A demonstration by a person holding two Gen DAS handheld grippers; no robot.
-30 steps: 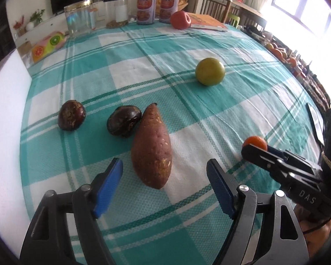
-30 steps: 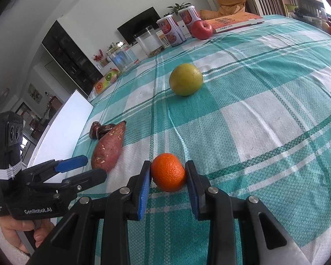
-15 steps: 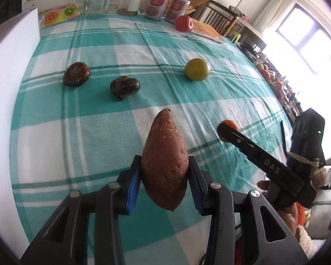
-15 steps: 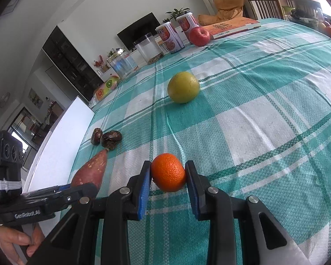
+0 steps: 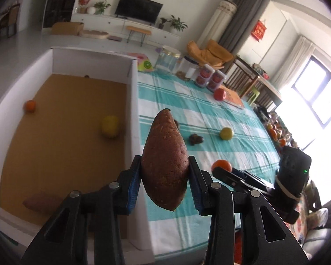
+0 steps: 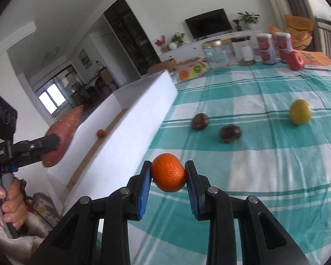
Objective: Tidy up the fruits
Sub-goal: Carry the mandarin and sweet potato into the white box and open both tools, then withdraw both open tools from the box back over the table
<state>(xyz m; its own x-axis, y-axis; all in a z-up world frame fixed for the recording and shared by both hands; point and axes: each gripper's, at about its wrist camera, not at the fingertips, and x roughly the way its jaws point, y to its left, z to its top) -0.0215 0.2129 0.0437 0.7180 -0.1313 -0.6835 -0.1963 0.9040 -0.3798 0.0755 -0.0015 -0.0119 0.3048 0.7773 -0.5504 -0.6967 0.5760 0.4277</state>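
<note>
White box (image 5: 133, 101), brown floor: a small orange (image 5: 30, 106), a yellow fruit (image 5: 110, 126) and a second sweet potato (image 5: 43, 201) are contained. Left gripper (image 5: 165, 176): a sweet potato (image 5: 164, 165) is clamped between its blue pads and held in the air over the box's right wall. Checked tablecloth (image 6: 264, 154): two dark passion fruits (image 6: 230, 133), a yellow-green citrus (image 6: 300, 112) and a red apple (image 6: 294, 60) are laid well apart. Right gripper (image 6: 168, 177): a mandarin (image 6: 168, 172) is gripped, clear of the cloth, beside the box.

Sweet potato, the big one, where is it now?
The sweet potato is clamped in the left gripper, up in the air beside the white box wall.
</note>
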